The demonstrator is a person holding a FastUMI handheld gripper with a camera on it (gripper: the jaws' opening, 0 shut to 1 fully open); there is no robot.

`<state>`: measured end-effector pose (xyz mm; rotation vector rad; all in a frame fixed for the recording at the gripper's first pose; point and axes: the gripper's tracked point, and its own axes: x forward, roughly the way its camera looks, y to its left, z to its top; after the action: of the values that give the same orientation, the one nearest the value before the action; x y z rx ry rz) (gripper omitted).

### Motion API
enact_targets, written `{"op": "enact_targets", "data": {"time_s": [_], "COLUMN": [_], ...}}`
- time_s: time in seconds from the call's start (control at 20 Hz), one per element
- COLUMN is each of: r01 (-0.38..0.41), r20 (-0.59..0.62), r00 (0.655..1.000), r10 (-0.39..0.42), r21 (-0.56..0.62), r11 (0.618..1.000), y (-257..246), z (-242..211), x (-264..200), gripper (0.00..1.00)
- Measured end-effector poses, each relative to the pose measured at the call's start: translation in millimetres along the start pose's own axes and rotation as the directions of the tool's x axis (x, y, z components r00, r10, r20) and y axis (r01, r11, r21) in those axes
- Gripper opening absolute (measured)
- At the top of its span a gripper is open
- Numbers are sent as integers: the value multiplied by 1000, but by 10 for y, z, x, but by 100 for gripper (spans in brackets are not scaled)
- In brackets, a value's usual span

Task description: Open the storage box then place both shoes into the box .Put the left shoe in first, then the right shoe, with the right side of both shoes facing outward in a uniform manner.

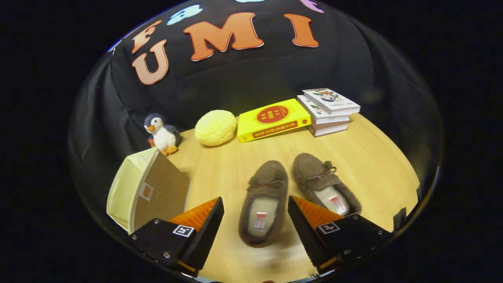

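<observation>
Left shoe [264, 204] lies on the desk [373, 165] between the spread fingers of the hand-held gripper [255, 210], untouched. Right shoe [324, 182] sits just beside it; the storage box [147, 188] stands at the desk's left edge.

Legible text: none.
- Yellow book [273, 120]: red round emblem and red strip of characters, too small to read.
- Stack of books [328, 112]: printed covers, illegible.
- Brown shoe [264, 202], second shoe [326, 182]: one small insole label each, unreadable.
- Storage box [147, 190]: blank square patch on side.
- Gripper [255, 212]: square black-and-white marker on each finger; fingers spread wide, brown shoe's heel between them, untouched.
</observation>
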<state>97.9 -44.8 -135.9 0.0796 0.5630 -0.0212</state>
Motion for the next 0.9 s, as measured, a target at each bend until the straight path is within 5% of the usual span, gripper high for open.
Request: {"op": "enact_targets", "data": {"time_s": [0.3,0.6,0.85,0.9], "r01": [66,99,120,117], "r20": [-69,-103,-109,-114], "r00": [995,990,987,987], "r10": [-65,-100,-119,-116], "r21": [11,-18,-6,-4], "r11": [998,995,993,993], "y": [-244,-284,-266,-254], "z": [-302,-479,-500,-490], "x": [312,693,888,879], "gripper": [93,66,7,4]}}
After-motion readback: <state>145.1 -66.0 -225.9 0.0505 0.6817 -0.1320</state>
